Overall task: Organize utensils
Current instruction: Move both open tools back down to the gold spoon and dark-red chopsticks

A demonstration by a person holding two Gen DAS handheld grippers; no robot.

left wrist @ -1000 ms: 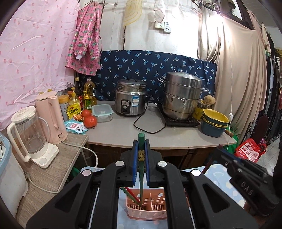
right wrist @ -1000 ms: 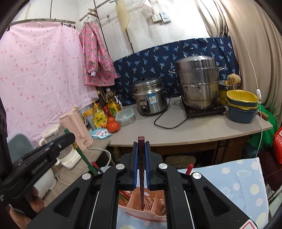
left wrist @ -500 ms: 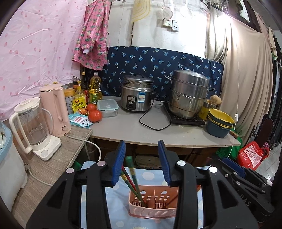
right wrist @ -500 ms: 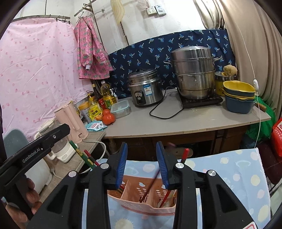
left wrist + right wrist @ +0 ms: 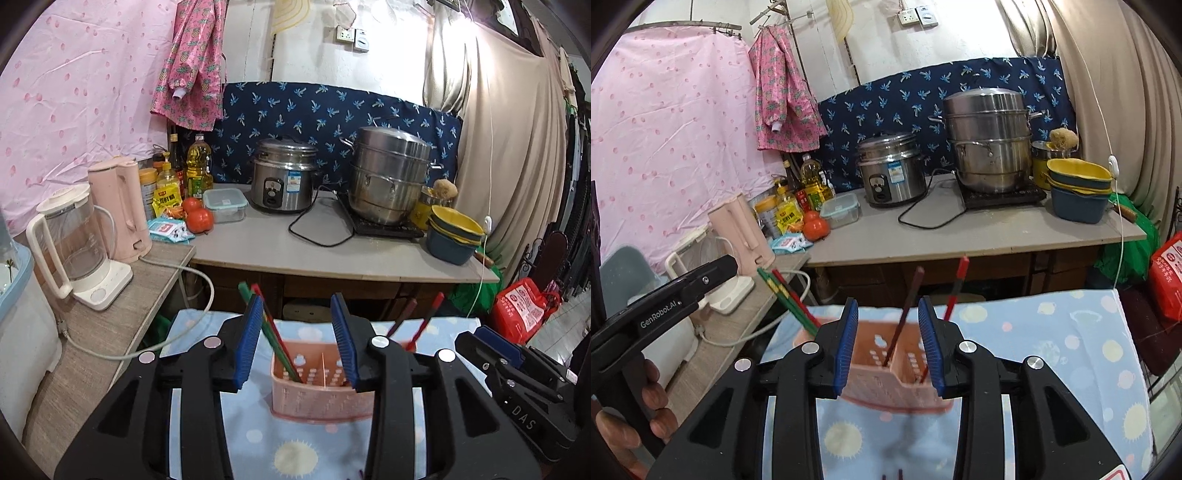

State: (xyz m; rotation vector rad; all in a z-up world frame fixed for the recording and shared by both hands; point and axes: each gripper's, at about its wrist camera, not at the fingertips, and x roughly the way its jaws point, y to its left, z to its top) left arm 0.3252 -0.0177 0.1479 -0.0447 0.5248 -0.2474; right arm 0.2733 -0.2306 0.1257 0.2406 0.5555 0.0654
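A pink perforated utensil basket (image 5: 321, 391) stands on a blue dotted cloth (image 5: 295, 450); it also shows in the right wrist view (image 5: 886, 376). Green and red chopsticks (image 5: 275, 339) lean in its left compartment, and a dark and a red chopstick (image 5: 424, 321) lean at its right. In the right wrist view the dark chopstick (image 5: 905, 314) and red chopstick (image 5: 955, 291) stand in the basket, and the green and red ones (image 5: 788, 302) lean left. My left gripper (image 5: 297, 341) is open and empty above the basket. My right gripper (image 5: 888, 343) is open and empty above it.
Behind the cloth is a counter (image 5: 332, 251) with a rice cooker (image 5: 284, 181), a steel steamer pot (image 5: 388, 177), stacked bowls (image 5: 452, 236), tomatoes and bottles. A side shelf at the left holds a glass kettle (image 5: 70, 243) and pink jug (image 5: 120, 210).
Both grippers opened and let go of their chopsticks, which now lean in the basket. Both grippers drew back and up from the basket.
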